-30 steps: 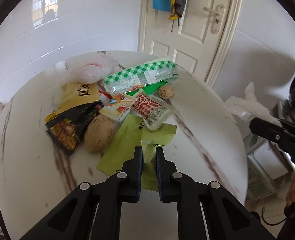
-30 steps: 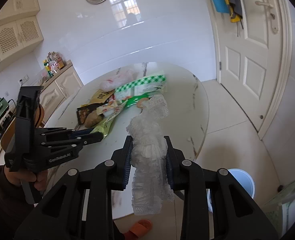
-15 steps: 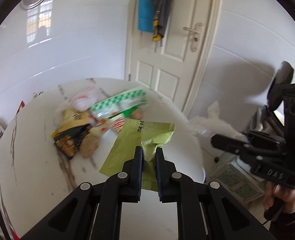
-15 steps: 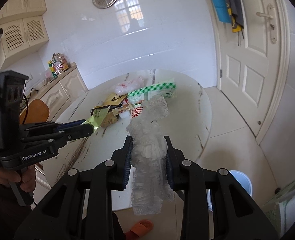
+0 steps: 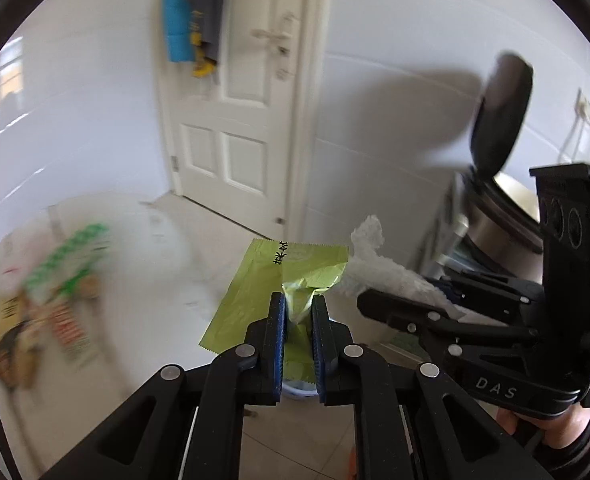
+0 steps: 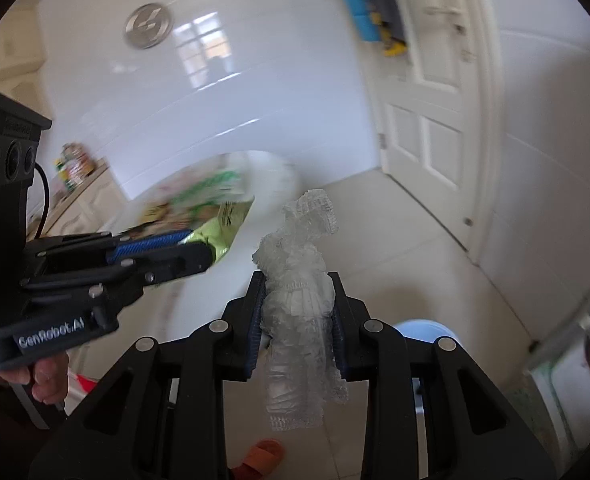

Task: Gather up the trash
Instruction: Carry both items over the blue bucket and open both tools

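Two grippers are in our hands, each clamped on a piece of trash. Our left gripper (image 5: 298,308) pinches a green wrapper (image 5: 255,288) between its blue-padded fingers (image 5: 278,320), which press close together on a crumpled fold of the foil. The wrapper fans out flat to the left and upward from the pinch, with dark printed characters near its serrated top edge, and it hangs clear of the table, over the pale floor tiles.

Our right gripper (image 6: 297,308) squeezes a wad of clear crinkled plastic (image 6: 299,292). Its fingers (image 6: 255,312) are held apart by the bulk of the wad, which sticks up past the tips and trails down below them. From the left wrist view we see the same right gripper (image 5: 379,304) just beside the wrapper, the plastic (image 5: 371,256) poking out beyond its tip, almost touching the wrapper's right edge.

Below the right gripper, a pale blue bin (image 6: 427,330) sits on the floor, partly hidden by the gripper's frame; an orange slipper (image 6: 261,454) lies nearer us. In the left wrist view we catch only a sliver of a blue rim (image 5: 299,387) between the fingers.

The white round table (image 5: 143,280) lies off to the left, blurred, with the remaining wrappers (image 5: 55,304) heaped on it. A white door (image 5: 235,112) stands ahead, blue cloth (image 5: 177,16) hanging on it.
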Available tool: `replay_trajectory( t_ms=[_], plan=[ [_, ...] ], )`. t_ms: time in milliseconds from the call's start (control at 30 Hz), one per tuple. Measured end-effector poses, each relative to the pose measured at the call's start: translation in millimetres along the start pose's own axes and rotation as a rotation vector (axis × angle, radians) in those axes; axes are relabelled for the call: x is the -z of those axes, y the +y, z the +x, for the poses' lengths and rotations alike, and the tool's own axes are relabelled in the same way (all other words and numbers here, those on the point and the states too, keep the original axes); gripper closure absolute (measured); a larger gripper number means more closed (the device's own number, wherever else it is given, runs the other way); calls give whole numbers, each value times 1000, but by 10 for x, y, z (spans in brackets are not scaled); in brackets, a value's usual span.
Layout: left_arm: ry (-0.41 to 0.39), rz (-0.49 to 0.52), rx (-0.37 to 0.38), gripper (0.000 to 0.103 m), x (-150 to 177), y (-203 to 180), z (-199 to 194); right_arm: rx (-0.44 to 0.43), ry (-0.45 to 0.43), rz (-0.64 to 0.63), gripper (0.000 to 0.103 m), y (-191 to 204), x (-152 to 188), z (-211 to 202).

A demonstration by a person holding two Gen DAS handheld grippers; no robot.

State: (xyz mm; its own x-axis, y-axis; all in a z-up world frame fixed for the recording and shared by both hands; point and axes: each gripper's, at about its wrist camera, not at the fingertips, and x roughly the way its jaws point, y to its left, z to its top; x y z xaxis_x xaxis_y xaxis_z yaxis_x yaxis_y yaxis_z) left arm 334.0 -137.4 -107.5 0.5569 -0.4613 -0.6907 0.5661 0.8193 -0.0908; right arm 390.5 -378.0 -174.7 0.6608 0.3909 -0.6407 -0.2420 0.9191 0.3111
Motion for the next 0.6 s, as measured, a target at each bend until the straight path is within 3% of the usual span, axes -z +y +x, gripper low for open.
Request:
replay_trajectory(
  t_ms=[300, 600],
  plan=[
    [210, 69, 72, 94, -183, -329, 1600, 130, 73, 142, 75, -1139, 287, 204],
    [372, 77, 59, 91, -199, -105, 2935, 153, 200, 216, 74, -1823, 428, 939]
  ],
)
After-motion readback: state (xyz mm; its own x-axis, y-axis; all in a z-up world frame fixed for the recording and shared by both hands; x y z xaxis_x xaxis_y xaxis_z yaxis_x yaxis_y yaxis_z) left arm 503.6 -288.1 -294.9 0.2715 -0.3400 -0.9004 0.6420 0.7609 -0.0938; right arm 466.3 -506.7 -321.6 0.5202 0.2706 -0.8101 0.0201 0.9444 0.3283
